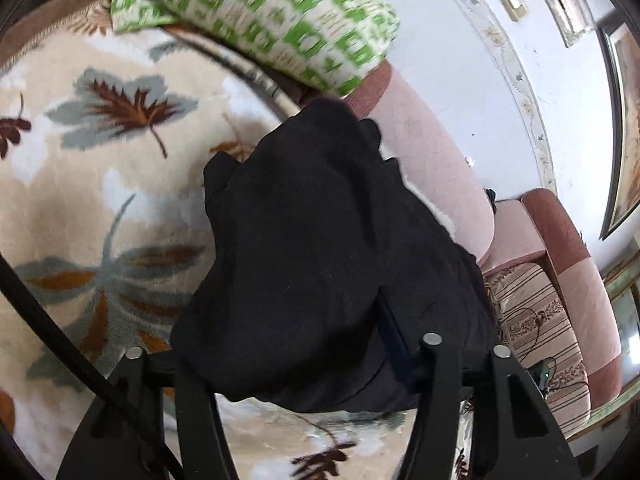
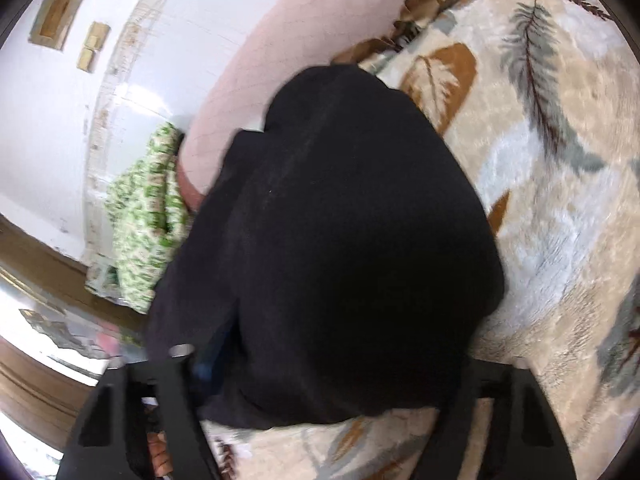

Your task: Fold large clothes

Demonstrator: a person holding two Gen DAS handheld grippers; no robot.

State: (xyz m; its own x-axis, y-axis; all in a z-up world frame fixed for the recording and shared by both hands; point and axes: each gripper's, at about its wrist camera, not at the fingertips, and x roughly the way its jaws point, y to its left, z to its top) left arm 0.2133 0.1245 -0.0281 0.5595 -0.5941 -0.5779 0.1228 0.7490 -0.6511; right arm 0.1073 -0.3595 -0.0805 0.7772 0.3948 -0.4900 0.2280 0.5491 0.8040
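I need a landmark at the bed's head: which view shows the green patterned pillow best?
The left wrist view: the green patterned pillow fills the top of the frame, lying on the leaf blanket. In the right wrist view it is a smaller, blurred patch, partly hidden behind the black garment.

The black garment (image 1: pixel 320 256) is a plain, dark, soft cloth, bunched into a rounded heap with loose folds and a seam running along it. It lies on a cream blanket (image 1: pixel 80 184) printed with brown and grey leaves. In the right wrist view the black garment (image 2: pixel 332 240) fills the middle, its far edge near a pink cushion (image 2: pixel 256 80).
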